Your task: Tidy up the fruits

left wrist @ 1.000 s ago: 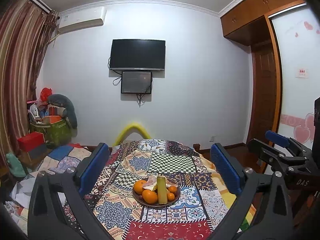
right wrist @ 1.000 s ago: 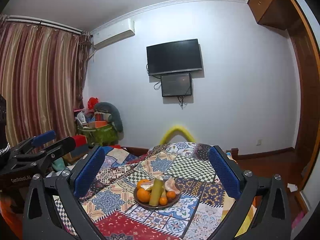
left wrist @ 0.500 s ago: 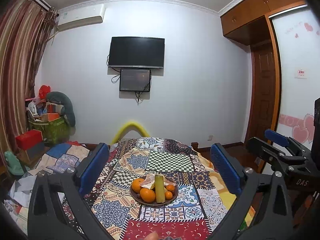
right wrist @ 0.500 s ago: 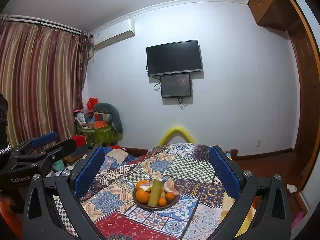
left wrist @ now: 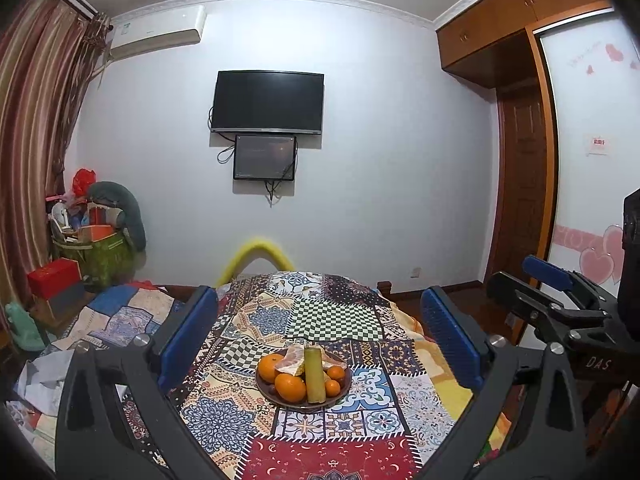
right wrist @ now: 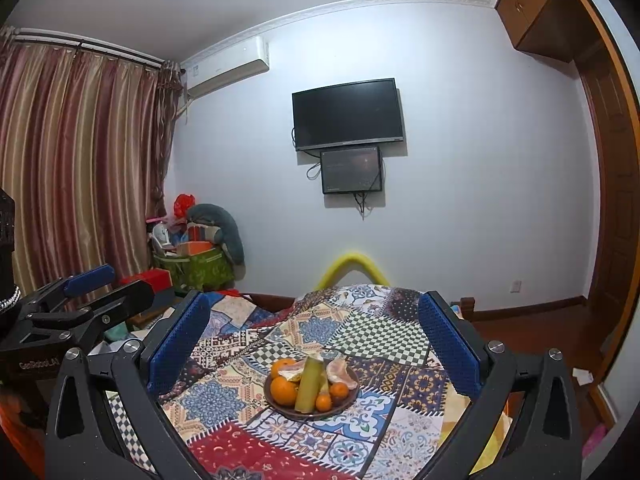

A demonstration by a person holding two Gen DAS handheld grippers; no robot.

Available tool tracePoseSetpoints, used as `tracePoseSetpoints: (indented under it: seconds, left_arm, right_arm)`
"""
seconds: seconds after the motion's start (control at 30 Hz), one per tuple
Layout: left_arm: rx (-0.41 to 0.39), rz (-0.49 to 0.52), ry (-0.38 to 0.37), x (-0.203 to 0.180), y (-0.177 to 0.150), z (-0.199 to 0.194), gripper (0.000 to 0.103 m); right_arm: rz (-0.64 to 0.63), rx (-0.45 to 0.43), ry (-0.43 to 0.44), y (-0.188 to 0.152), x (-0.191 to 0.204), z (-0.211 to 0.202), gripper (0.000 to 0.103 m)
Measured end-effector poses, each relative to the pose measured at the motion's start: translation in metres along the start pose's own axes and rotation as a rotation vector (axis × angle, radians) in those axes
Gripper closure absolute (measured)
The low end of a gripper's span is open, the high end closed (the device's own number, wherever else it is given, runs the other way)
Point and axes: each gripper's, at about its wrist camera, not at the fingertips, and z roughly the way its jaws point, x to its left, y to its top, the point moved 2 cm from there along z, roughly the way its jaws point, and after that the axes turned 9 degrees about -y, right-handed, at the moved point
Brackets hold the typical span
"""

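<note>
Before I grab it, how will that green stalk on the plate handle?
The green stalk looks like a stiff, smooth cylinder, so it may slip between the pads and probably rolls if set down flat. It leans on the oranges in the plate, so lifting it could nudge them. Both grippers are open and well short.

We count, ahead of the grippers between their fingers: one dark round plate; four oranges; one yellow-green cylindrical stalk; two peeled pale pomelo pieces. Beyond, on the wall: two black screens.
</note>
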Motion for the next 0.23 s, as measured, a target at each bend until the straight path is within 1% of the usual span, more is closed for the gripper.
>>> tracePoseSetpoints:
  seconds: [0.23]
  left_arm:
    - [0.003,-0.007,0.003,0.0011,-0.0017,0.0023,0.001]
  right_arm:
    - [-0.002,0.006,0.0,-0.0015,-0.0019,0.003,0.0]
